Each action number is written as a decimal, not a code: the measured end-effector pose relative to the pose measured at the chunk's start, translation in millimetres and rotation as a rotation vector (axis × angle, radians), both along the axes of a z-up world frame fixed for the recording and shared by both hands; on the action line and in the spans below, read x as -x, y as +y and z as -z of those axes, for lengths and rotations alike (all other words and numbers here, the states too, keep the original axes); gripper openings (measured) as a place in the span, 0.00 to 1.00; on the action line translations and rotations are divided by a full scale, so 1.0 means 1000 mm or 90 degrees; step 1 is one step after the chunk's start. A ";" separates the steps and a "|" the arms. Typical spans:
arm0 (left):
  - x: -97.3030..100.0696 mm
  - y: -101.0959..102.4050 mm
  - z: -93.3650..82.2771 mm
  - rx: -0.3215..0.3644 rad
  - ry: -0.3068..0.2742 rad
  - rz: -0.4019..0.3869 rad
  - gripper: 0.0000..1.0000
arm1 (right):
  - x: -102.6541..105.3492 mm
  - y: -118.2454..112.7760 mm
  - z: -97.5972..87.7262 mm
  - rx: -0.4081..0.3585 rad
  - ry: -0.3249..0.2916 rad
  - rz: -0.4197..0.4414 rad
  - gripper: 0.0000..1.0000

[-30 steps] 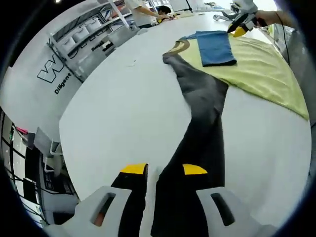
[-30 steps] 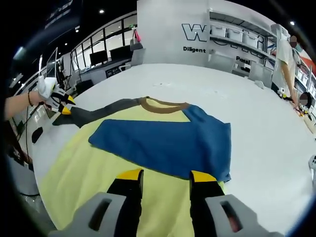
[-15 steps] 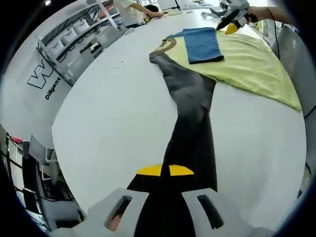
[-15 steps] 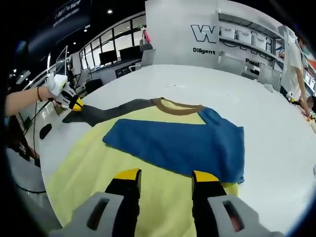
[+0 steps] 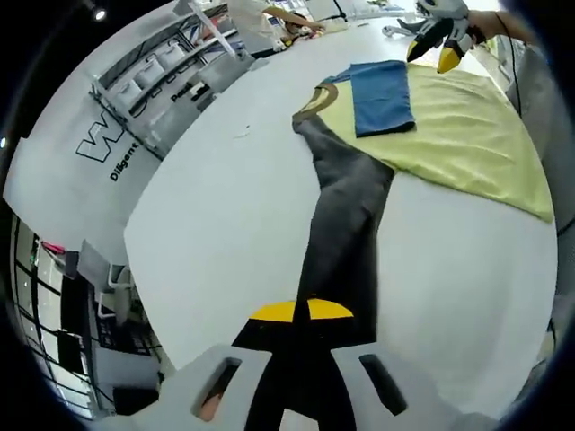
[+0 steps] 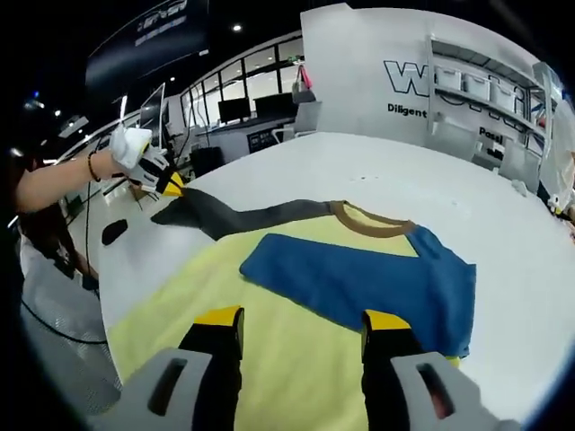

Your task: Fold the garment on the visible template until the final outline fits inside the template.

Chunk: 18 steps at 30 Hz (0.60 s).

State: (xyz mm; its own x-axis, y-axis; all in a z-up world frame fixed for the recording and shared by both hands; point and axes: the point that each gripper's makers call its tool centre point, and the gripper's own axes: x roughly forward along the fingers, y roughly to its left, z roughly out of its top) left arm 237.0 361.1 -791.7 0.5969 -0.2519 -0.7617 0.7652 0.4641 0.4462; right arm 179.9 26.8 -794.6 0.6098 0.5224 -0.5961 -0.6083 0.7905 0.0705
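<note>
So the shirt (image 6: 296, 350) is spread on a big white table (image 5: 225, 206), yellow body, brown collar (image 6: 370, 223), one blue sleeve (image 6: 359, 278) and one dark grey sleeve (image 5: 346, 206). The body lies toward the edge of the table nearest the right gripper, and the grey sleeve stretches out long across the bare top toward the edge where the left gripper is.

Progress, as far as I can judge: the blue sleeve is already folded in and lies flat across the chest, so that side looks done. The grey sleeve is the one in hand now. The left gripper (image 5: 301, 311) has its yellow tips pressed together on the cuff end of that sleeve, and in the right gripper view you can see the cuff (image 6: 184, 211) raised a bit off the table under the hand holding it. The right gripper (image 6: 303, 320) hangs over the yellow body with its jaws apart and nothing between them.

What's left, I'd guess: bring the grey sleeve in over the chest, then fold the body up to size. I honestly can't make out any template outline on the table, so no idea how close the fit is. People and shelving at the far edge, nothing to do with this.
</note>
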 end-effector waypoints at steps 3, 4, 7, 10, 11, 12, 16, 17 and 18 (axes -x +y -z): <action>0.006 -0.001 -0.004 -0.010 -0.010 -0.021 0.03 | 0.003 0.001 0.000 -0.006 0.006 -0.006 0.49; 0.008 -0.001 -0.005 -0.012 -0.015 -0.026 0.03 | 0.004 0.001 0.000 -0.006 0.007 -0.006 0.49; 0.014 -0.003 -0.009 -0.030 -0.037 -0.041 0.03 | 0.007 0.001 -0.001 -0.003 0.008 -0.008 0.49; 0.022 -0.005 -0.013 -0.076 -0.067 -0.035 0.03 | 0.009 0.002 -0.002 -0.006 0.009 -0.008 0.49; 0.030 -0.009 -0.011 -0.084 -0.072 -0.041 0.03 | 0.009 0.002 -0.002 -0.005 0.010 -0.008 0.49; 0.033 -0.010 -0.011 -0.087 -0.074 -0.045 0.03 | 0.009 0.002 -0.002 -0.005 0.009 -0.007 0.49; 0.044 -0.015 -0.009 -0.094 -0.084 -0.064 0.03 | 0.011 0.003 -0.002 -0.006 0.011 -0.008 0.49; 0.048 -0.017 -0.007 -0.098 -0.083 -0.064 0.03 | 0.011 0.003 -0.003 -0.006 0.012 -0.010 0.49; 0.052 -0.019 -0.007 -0.100 -0.084 -0.067 0.03 | 0.011 0.003 -0.002 -0.005 0.012 -0.011 0.49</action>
State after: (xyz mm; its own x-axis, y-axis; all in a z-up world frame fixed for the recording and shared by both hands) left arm 185.3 342.3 -784.4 0.7106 -0.0676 -0.7004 0.6469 0.4545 0.6124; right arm 168.6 29.9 -792.3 0.5889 0.5382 -0.6030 -0.6208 0.7789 0.0889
